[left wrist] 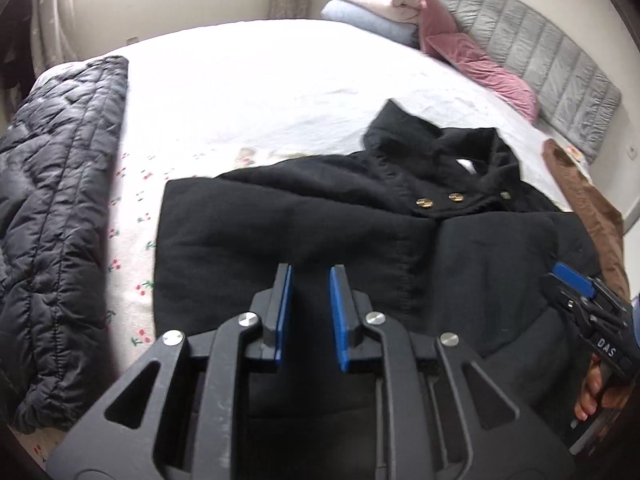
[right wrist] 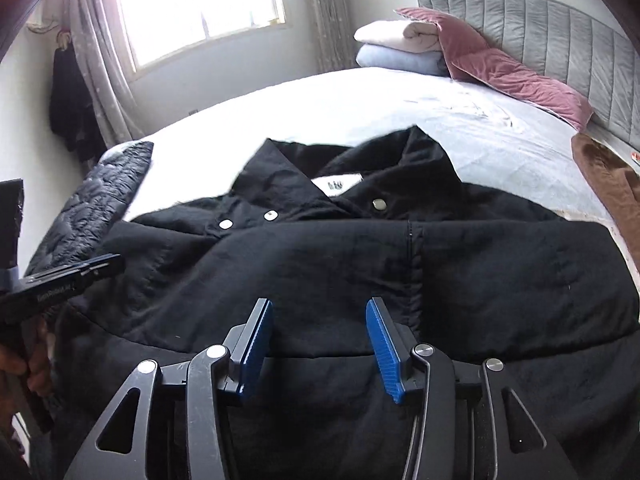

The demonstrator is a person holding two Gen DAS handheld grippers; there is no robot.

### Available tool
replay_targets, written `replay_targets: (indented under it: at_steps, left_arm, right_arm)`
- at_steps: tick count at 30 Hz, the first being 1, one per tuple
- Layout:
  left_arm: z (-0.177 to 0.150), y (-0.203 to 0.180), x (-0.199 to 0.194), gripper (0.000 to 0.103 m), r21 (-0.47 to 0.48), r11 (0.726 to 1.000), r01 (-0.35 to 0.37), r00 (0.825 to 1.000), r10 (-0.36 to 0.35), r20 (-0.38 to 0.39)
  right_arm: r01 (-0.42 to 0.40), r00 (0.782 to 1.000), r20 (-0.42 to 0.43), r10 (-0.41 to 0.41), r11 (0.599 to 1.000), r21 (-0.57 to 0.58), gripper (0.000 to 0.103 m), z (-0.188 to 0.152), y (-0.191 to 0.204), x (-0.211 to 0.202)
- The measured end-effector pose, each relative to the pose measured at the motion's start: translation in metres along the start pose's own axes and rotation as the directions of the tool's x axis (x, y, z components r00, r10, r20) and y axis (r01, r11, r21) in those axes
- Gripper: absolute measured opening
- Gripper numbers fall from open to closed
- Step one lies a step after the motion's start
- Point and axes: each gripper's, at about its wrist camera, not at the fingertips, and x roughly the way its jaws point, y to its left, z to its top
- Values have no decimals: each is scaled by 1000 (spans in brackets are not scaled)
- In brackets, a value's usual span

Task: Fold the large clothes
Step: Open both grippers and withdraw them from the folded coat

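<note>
Black coat (right wrist: 320,264) lies spread on the bed (left wrist: 280,80), collar toward the headboard (right wrist: 560,40); its lower part is cut off beneath both cameras, and the white collar label (right wrist: 338,182) is too blurred to read. Left gripper (left wrist: 310,276) and right gripper (right wrist: 320,312) hover over the coat, fingers apart, nothing between them; "DAS" is legible on the right gripper's body. A quilted jacket (left wrist: 52,220) lies left, a brown garment (right wrist: 608,184) right, both partly cropped.

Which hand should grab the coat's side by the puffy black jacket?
Probably the left. Its tongs hover over the coat near that edge, beside the puffy jacket. The right tongs are open over the coat's middle.
</note>
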Motion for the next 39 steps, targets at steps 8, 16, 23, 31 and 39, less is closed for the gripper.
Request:
replay_targets:
  at_steps: [8,16,23,31,39]
  left_arm:
    - [-18,9,-15,53,-6,1000,-23,1000,23,-1]
    - [-49,-24,-96,82,38,998,41,999,-40,-24]
    - [-82,-36,-178,91,67,997,35,999,-33,-34]
    - [-126,-31,-256,96,71,996,53,998,-51,-24]
    - [-179,-8,-287,97,16,994,104,994,-103,-41]
  right_arm:
    - [-24,999,-20,26,998,64,60,-15,-34,-21]
    - [-56,998,-6,56,997,58,75,-32,-54,-103]
    - [-32,999,6,32,999,33,81,-63,-66,-191]
    - [-46,999,8,46,998,30,86,-104,-82,-263]
    - [-105,994,-27,107,991,78,87,-151,-122,-300]
